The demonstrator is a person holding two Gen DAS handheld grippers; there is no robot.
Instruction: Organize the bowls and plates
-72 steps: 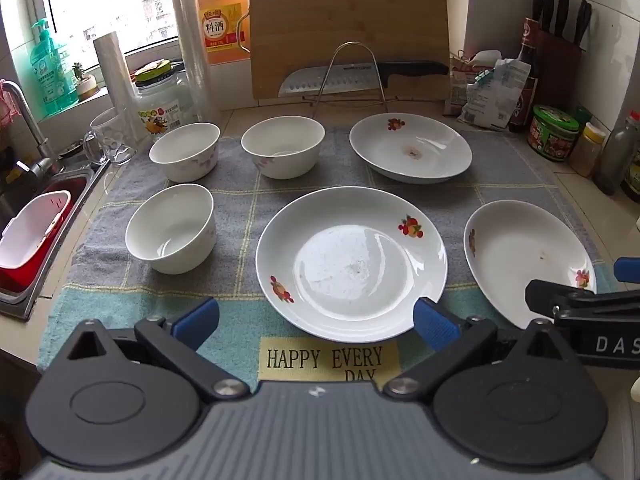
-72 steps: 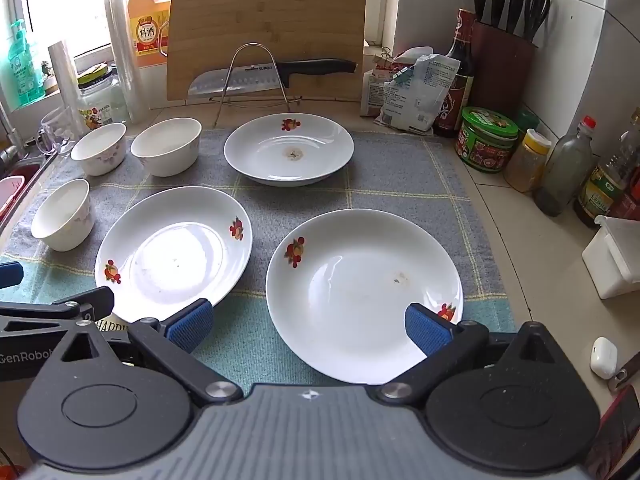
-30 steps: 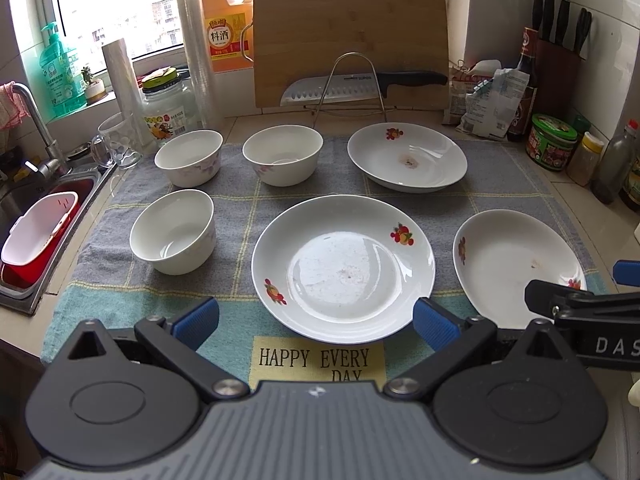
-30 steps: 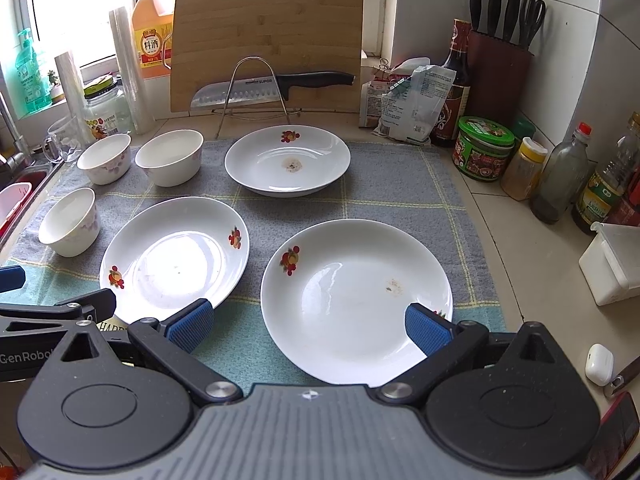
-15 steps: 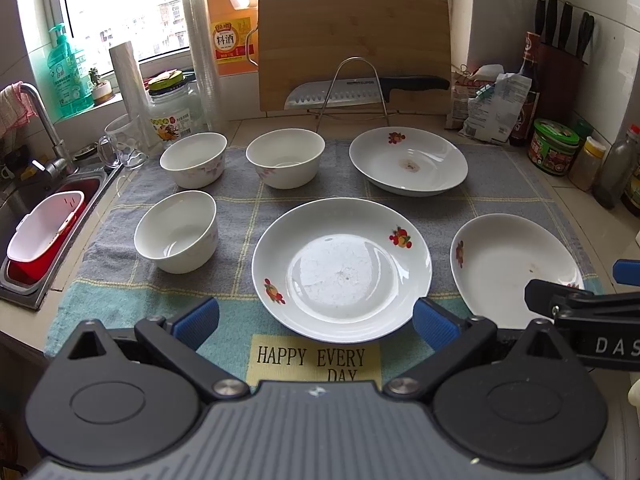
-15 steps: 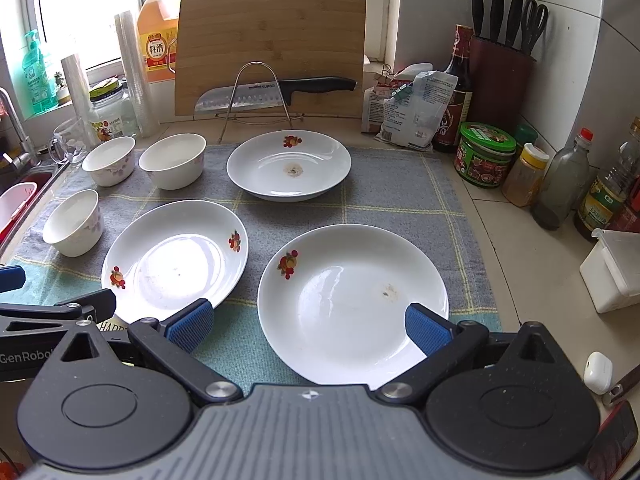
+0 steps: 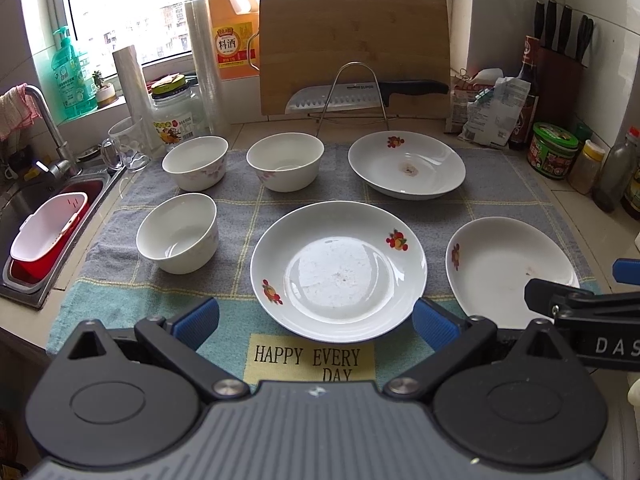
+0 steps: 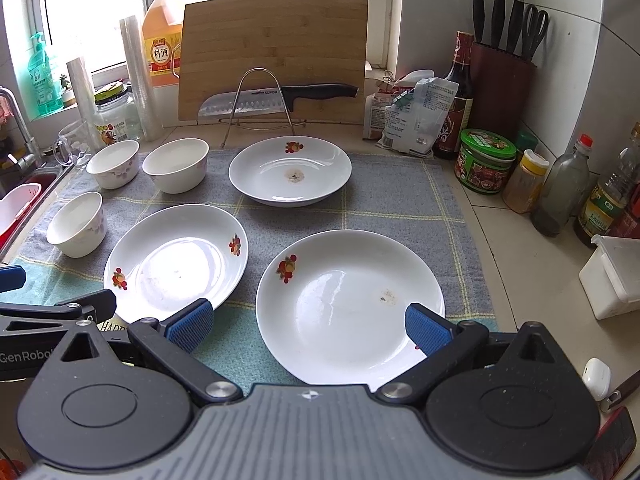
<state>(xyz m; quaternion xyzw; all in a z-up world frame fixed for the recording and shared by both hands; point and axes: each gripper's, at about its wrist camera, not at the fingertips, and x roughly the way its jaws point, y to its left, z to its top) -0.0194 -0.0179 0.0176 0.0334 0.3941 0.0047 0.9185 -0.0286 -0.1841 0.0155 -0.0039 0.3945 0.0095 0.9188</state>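
Three white plates with fruit prints lie on a grey-green towel: a middle plate, a right plate and a far plate. Three white bowls stand to the left: a near bowl, a far-left bowl and a far-middle bowl. My left gripper is open and empty, held before the middle plate. My right gripper is open and empty, held over the near edge of the right plate.
A cutting board and a knife on a wire stand stand at the back. A sink with a red-and-white basket is left. Jars and bottles, a knife block and a white box line the right side.
Both grippers have risen and pulled back slightly, so the plates and bowls sit lower and smaller in view. Nothing on the towel has moved.
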